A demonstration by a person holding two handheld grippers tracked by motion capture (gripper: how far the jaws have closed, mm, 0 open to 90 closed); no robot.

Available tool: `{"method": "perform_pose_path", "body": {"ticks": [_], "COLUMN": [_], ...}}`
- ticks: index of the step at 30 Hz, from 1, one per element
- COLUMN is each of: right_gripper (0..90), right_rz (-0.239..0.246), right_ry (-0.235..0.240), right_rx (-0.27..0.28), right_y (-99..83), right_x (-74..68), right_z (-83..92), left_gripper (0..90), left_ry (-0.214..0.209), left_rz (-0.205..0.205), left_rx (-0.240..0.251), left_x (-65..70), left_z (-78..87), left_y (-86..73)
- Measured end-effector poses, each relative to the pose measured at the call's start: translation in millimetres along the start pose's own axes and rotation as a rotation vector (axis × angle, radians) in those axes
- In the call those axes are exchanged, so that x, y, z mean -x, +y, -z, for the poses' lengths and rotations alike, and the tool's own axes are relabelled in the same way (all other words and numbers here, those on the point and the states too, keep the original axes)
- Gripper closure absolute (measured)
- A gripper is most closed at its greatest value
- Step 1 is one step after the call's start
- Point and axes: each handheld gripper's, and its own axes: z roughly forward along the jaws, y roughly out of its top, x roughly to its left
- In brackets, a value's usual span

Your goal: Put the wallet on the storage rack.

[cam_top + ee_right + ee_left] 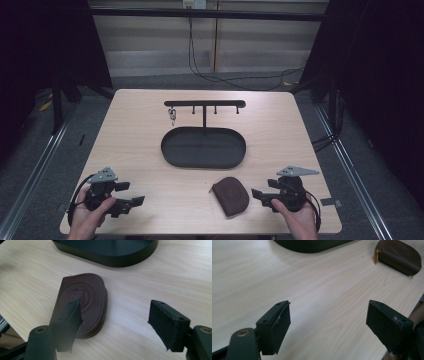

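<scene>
Right gripper view looks straight down on a brown leather zip pouch (83, 302) lying flat on the wooden table (140, 295), and here its embossed round emblem and the zipper along its curved edge are plain; the high view gives it as a dark half-round shape (231, 195) near the table's front edge. From the left gripper view the pouch (400, 256) sits far off, its gold zip pull showing. Just beyond it lies a black oval tray (203, 147), from which a post rises to a hook bar (205, 104) with a small key-like item (172, 115) hanging from a left hook. The right gripper (113, 320) is spread wide and empty, its left jaw over the pouch's near edge; contact cannot be told. The left gripper (328, 322) is likewise wide apart over bare wood, holding nothing.
</scene>
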Motion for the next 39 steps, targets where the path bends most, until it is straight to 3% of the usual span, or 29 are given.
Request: {"method": "perform_pose_path", "body": {"ticks": [2,4,8,10,12,14,18,23,28,31,39], "right_gripper": [27.5,31.3,32.5,33.4,31.6,29.2,25.0,20.9,19.4,17.4,18.4], "right_rz": [0.003,0.018,0.025,0.013,0.016,0.013,0.001,0.028,0.038,0.060,0.055], "right_ry": [0.007,0.000,-0.001,0.021,0.025,0.028,0.043,0.053,0.076,0.104,0.076], "right_rx": [-0.008,-0.019,-0.090,-0.123,-0.144,-0.160,-0.214,-0.297,-0.372,-0.447,-0.538], "right_y": [3.5,6.5,11.2,15.4,20.6,26.7,40.1,52.4,59.3,67.0,82.1], "right_x": [-1.5,-3.6,-8.0,-9.3,-12.1,-13.5,-15.1,-20.9,-28.6,-30.9,-30.7], "right_z": [0.2,-0.8,-8.2,-12.4,-15.5,-17.1,-20.3,-31.5,-47.9,-56.9,-71.7], "left_gripper": [18.6,18.5,18.6,18.6,18.7,18.8,19.1,19.0,19.3,20.1,19.8], "left_ry": [0.004,0.007,0.006,0.015,0.037,0.047,0.016,-0.030,-0.023,-0.018,-0.042], "left_rz": [0.023,0.007,-0.001,-0.016,-0.006,-0.035,-0.047,-0.049,-0.066,-0.081,-0.058], "left_rx": [-0.024,-0.029,-0.016,-0.016,0.022,0.022,0.008,-0.014,-0.009,0.006,0.013], "left_x": [1.4,4.6,6.9,6.7,6.9,8.2,11.0,10.3,11.6,13.4,10.7], "left_z": [-3.2,-4.1,-4.3,-4.3,-1.8,-1.3,-4.3,-8.6,-9.9,-7.4,-4.2], "left_y": [-5.1,-7.5,-14.5,-19.1,-20.6,-19.8,-18.4,-15.6,-13.5,-13.5,-14.3]}}
